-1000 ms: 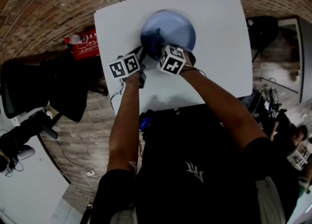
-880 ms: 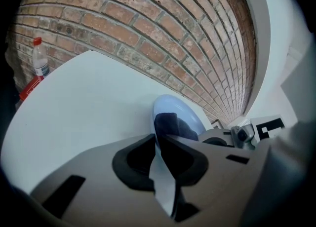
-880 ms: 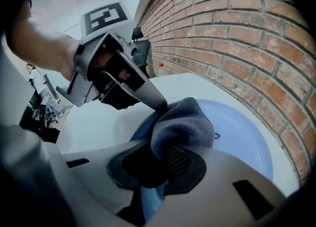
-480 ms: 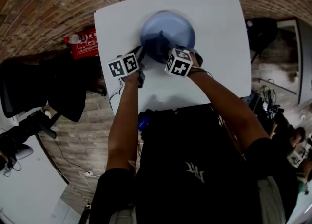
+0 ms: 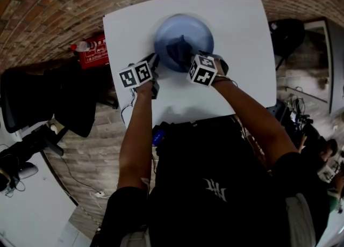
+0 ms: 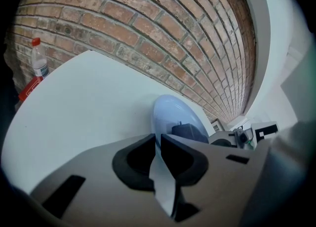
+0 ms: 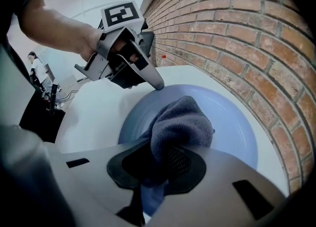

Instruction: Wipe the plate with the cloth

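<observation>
White table w/ blue plate sitting on it.

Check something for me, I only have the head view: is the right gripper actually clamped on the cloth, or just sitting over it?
Observer: Clamped. The right gripper view shows the right gripper shut on the dark grey cloth, with a bunch of it sticking out past the jaws over the plate.
Operator: And the left, is it holding the plate or just resting beside it?
Observer: Holding it. In the left gripper view the plate's thin rim runs between the jaws of the left gripper, which are closed on it.
</observation>
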